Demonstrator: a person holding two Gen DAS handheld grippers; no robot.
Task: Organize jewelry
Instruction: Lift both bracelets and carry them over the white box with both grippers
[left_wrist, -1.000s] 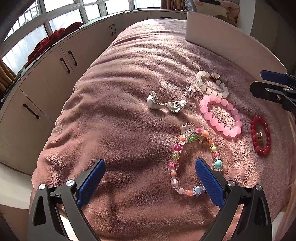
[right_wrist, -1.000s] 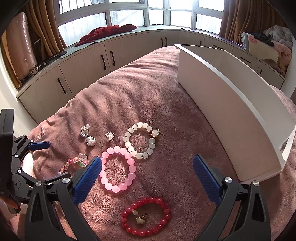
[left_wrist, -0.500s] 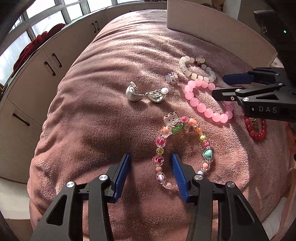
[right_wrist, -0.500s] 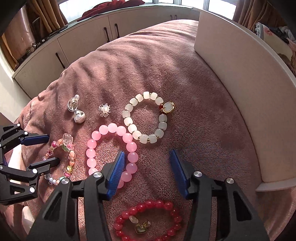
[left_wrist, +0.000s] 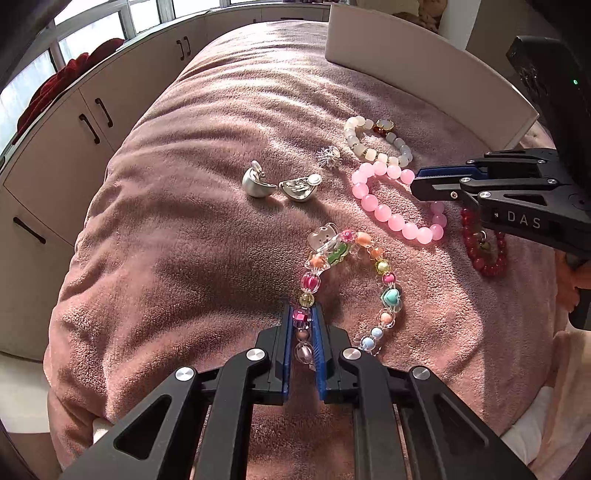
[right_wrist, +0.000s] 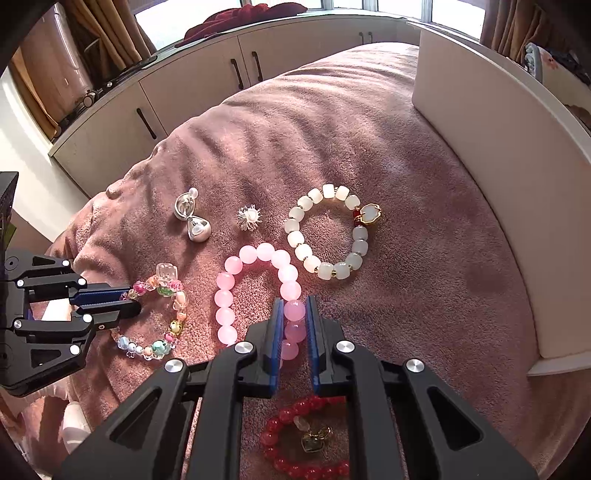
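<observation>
Your left gripper (left_wrist: 303, 325) clamped on multicolour bracelet (left_wrist: 390, 297); right gripper (right_wrist: 294, 321) clamped on pink bracelet (right_wrist: 225, 297). Both lie on blanket (left_wrist: 192, 236). Round beads may slip out when lifted.

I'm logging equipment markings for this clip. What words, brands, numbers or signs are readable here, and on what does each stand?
"DAS": pale raised letters on the side of the black right gripper, seen in the left wrist view.
No other text is readable; the colourful mixed-bead bracelet, pink round-bead bracelet and white tray show none.
</observation>
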